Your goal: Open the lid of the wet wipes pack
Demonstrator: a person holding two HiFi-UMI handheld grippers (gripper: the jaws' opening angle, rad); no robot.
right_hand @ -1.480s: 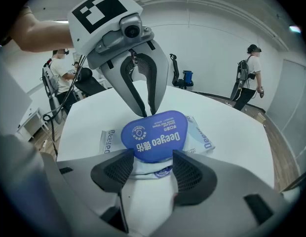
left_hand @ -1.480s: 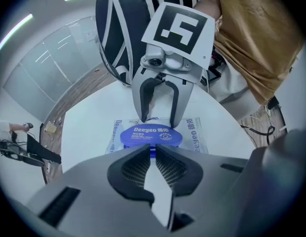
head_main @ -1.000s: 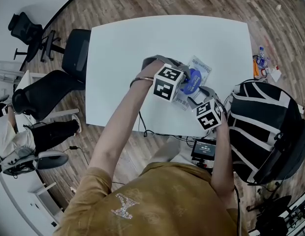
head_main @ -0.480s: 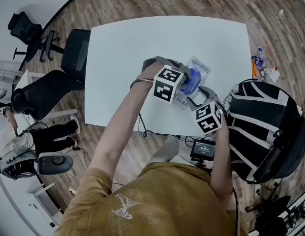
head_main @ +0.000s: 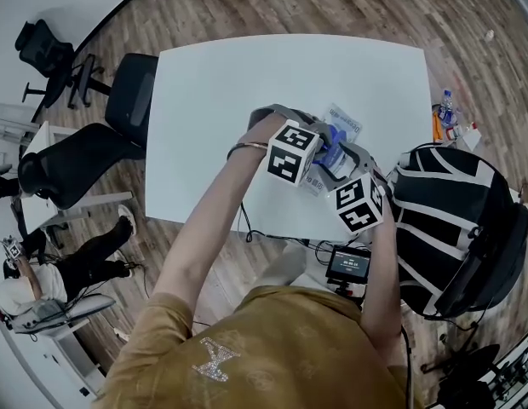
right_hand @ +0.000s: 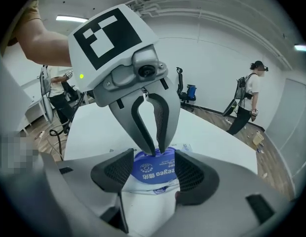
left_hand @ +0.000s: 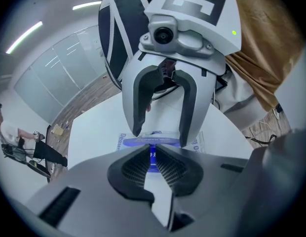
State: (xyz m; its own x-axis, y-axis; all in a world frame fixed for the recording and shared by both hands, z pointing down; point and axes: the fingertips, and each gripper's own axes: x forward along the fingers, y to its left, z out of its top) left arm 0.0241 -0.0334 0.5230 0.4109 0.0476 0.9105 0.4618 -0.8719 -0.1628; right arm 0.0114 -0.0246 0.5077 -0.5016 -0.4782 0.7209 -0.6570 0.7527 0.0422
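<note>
The wet wipes pack (head_main: 342,129) lies flat near the right front of the white table (head_main: 213,100), with a round blue lid (right_hand: 155,171) on top. My left gripper (left_hand: 154,154) is shut on the near edge of that lid (left_hand: 153,141); in the right gripper view its tips (right_hand: 155,151) pinch together on the lid's far rim. My right gripper (right_hand: 153,169) is open, its two fingers standing either side of the lid. From the left gripper view its spread fingertips (left_hand: 138,131) rest down on the pack (left_hand: 124,142). In the head view both marker cubes hide most of the lid.
Black office chairs (head_main: 132,92) stand off the table's left side. A black-and-white striped bag or seat (head_main: 443,220) sits at the right, and a small screen (head_main: 349,265) hangs below the table's front edge. Bottles and clutter (head_main: 447,113) lie on the floor. A person (right_hand: 249,95) walks far off.
The right gripper has moved up from the table's front edge onto the pack, closing in opposite the left gripper. The blue lid, plainly visible before, is now mostly hidden between them.
</note>
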